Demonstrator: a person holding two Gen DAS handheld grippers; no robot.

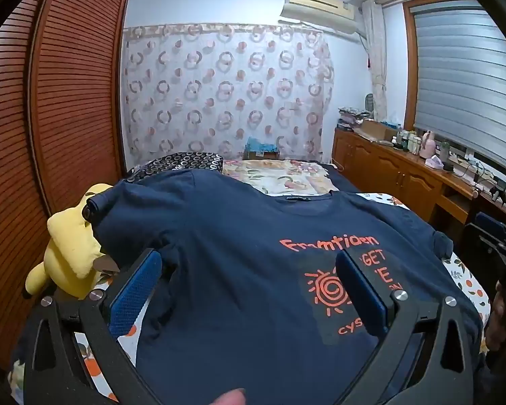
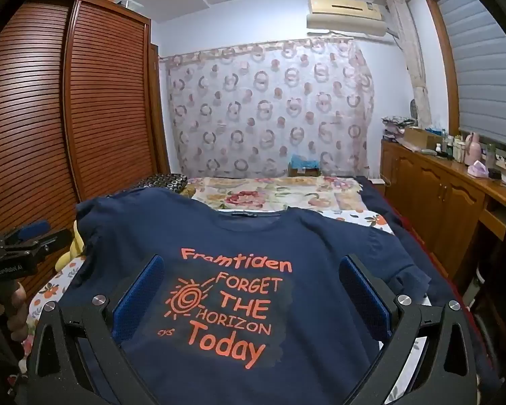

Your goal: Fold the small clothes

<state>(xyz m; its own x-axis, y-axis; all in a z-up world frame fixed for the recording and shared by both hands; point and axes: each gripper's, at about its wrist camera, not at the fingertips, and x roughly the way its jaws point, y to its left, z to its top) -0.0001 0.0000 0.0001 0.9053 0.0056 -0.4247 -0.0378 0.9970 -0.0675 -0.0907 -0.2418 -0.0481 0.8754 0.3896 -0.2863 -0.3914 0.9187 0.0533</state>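
1. No folds made yet, by my reading: the navy T-shirt (image 2: 239,236) lies spread face-up on the bed (image 2: 361,218), both sleeves out, collar away from the cameras. All folding is left to do.
2. Left gripper (image 1: 249,290) hovers over the shirt's left side with its jaws wide apart, nothing between the pads; right gripper (image 2: 251,298) likewise spread wide and empty over the chest print.
3. Shirt: dark blue short-sleeve tee, orange print with a sun spiral and the words "Framtiden / FORGET THE HORIZON / Today". Mostly flat; left sleeve (image 1: 118,209) bunched and rumpled beside a yellow plush toy (image 1: 71,253). Right sleeve (image 2: 388,256) creased toward the bed edge.
4. Likely first step: smooth the sleeves, then fold them inward.
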